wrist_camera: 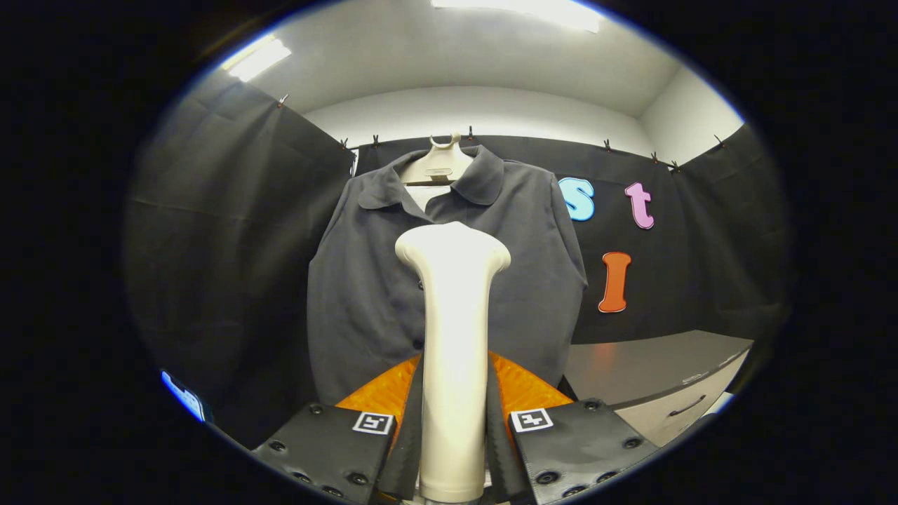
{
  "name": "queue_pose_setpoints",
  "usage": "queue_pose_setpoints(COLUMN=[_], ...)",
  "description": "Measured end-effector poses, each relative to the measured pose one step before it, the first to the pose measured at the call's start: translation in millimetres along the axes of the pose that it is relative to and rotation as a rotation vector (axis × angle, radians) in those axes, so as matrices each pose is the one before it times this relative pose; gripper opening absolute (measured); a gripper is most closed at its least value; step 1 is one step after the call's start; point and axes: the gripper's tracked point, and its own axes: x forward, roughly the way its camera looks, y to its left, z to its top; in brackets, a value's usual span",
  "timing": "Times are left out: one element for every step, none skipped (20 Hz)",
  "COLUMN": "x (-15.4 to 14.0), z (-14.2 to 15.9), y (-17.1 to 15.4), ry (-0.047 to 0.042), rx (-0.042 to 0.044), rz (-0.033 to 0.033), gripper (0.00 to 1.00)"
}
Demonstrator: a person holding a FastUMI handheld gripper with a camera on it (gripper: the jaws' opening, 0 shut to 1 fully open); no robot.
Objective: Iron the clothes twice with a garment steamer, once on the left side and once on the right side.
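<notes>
A dark grey collared shirt [365, 280] hangs on a pale hanger [438, 165] against the booth wall, facing me. My gripper [454, 414] is shut on the handle of a white garment steamer [452, 294], which stands upright between the fingers. The steamer's wide head rises ahead of the fingers in front of the shirt's button line, at chest height. Whether the head touches the cloth I cannot tell. The steamer hides the middle of the shirt front.
A grey cabinet [652, 368] with a drawer handle [686, 405] stands low to the right of the shirt. Black cloth walls close in left, behind and right. A small lit screen [184, 396] shows low on the left.
</notes>
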Motion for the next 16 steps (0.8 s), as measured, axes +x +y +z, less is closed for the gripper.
queue_pose_setpoints(x=[7.62, 8.65, 7.48, 6.89, 6.50, 6.88, 8.00, 5.55, 3.61, 0.55, 2.29, 3.44, 2.24, 4.55, 5.15, 5.15], z=[7.33, 7.81, 8.34, 10.25, 6.29, 1.61, 3.28, 3.84, 4.10, 3.71, 2.52, 0.67, 0.54, 2.24, 2.49, 3.22], y=[5.69, 3.97, 4.92, 3.27, 3.44, 4.50, 5.27, 5.46, 6.10, 7.43, 5.11, 4.89, 4.46, 4.49, 2.46, 2.34], ry=[-0.00223, -0.00853, -0.01189, -0.01979, -0.00490, 0.00146, -0.00696, -0.00907, -0.01007, -0.01026, 0.00009, 0.00107, 0.00552, -0.00366, -0.00707, -0.01445], rx=[0.01210, 0.01285, 0.01203, 0.00798, 0.00040, -0.00037, -0.00569, -0.00786, -0.00415, -0.00226, -0.00426, -0.00489, -0.00297, -0.00276, -0.00638, -0.00920], rz=[0.01737, 0.02189, 0.01731, 0.01088, 0.00798, 0.01238, 0.01212, 0.01059, 0.01445, 0.01268, 0.00759, 0.00663, 0.00606, 0.00537, 0.00050, -0.00286], gripper=[0.47, 0.47, 0.47, 0.47, 0.47, 0.47, 0.47, 0.47, 0.47, 0.47, 0.47, 0.47, 0.46, 0.46, 0.46, 0.46])
